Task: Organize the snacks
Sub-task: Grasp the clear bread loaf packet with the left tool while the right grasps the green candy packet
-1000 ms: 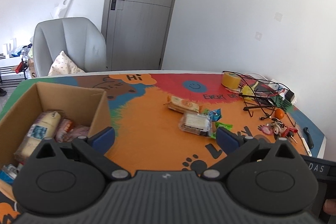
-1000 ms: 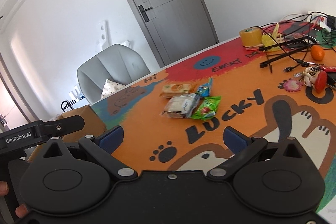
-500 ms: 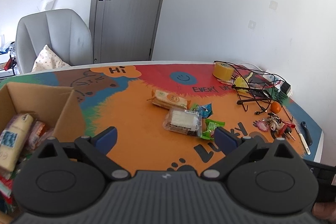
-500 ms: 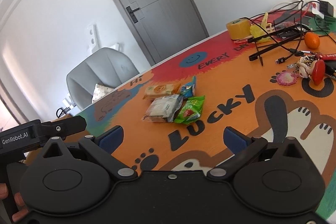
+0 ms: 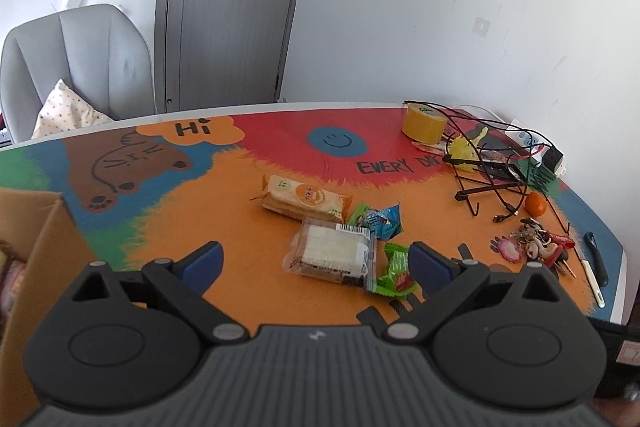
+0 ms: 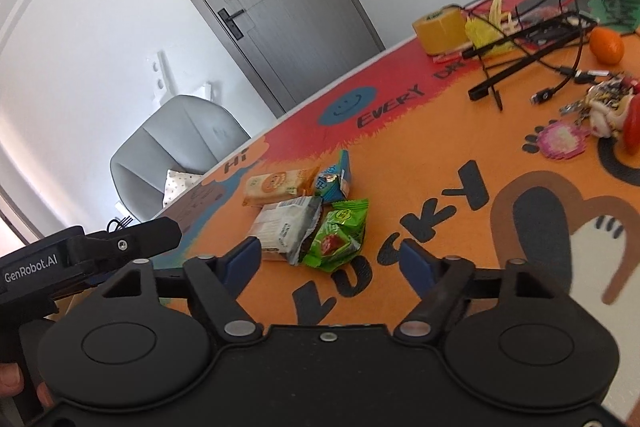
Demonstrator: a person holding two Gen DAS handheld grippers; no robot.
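Both claws have come forward and down toward the cluster of four snack packets on the colourful printed table (image 5: 168,227); the open brown cardboard box (image 5: 44,239), already holding some packets, has slid to the left edge of the left wrist view. The left claw (image 5: 316,263) is spread wide and empty, the clear plastic packet of pale wafers (image 5: 332,255) lying beyond its blue tips. The right claw (image 6: 332,263) is closing, nothing yet pressed between its pads; the green crinkly sachet (image 6: 338,233) lies just ahead of it, beside the orange biscuit packet (image 6: 276,185) and the small blue sachet (image 6: 334,181). Judging by this, another pickup is beginning, with four snacks left to box.
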